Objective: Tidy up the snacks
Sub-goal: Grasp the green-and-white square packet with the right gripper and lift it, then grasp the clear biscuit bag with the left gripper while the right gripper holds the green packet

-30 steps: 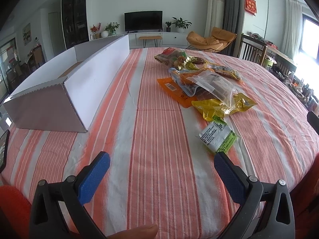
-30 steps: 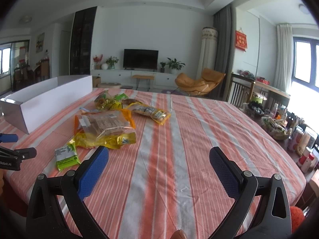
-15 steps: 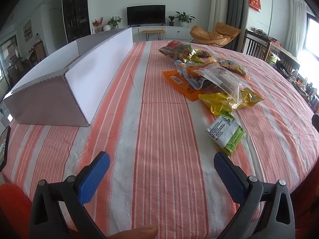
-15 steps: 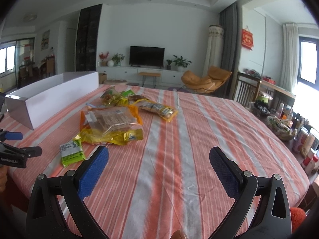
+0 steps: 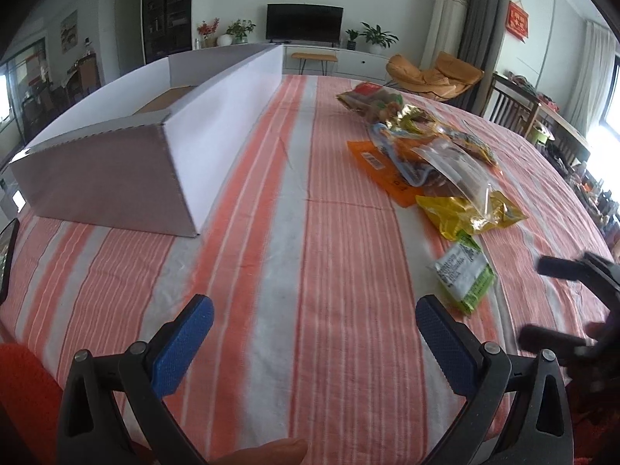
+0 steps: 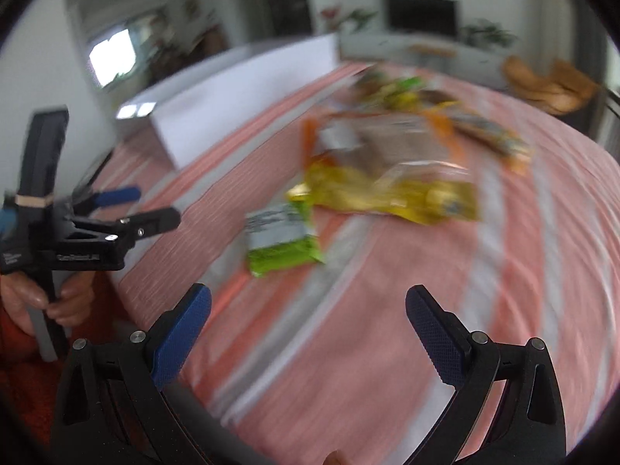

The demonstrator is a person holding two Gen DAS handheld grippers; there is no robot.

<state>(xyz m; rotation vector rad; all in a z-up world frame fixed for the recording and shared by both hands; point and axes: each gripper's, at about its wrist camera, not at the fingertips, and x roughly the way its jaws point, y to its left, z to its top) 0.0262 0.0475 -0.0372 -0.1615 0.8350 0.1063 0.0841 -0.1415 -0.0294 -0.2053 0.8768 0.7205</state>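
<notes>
Several snack packets lie on the striped tablecloth (image 5: 294, 255). A small green-and-white packet (image 5: 465, 275) lies nearest, also in the blurred right wrist view (image 6: 281, 238). Behind it lie a yellow bag (image 5: 469, 215), a clear bag (image 5: 453, 166) on an orange packet (image 5: 372, 159), and more bags (image 5: 383, 106) farther back. A long white cardboard box (image 5: 155, 143) stands open at the left. My left gripper (image 5: 314, 333) is open and empty over the near table. My right gripper (image 6: 308, 317) is open and empty, just short of the green packet.
The right gripper shows at the right edge of the left wrist view (image 5: 573, 310); the left gripper shows at the left of the right wrist view (image 6: 100, 221). The table edge runs close to me. An orange armchair (image 5: 434, 73) and wooden chairs (image 5: 515, 110) stand beyond the table.
My right gripper has swung left and down toward the green-and-white packet; its view is now blurred. My left gripper has shifted slightly, and the right gripper has entered its view.
</notes>
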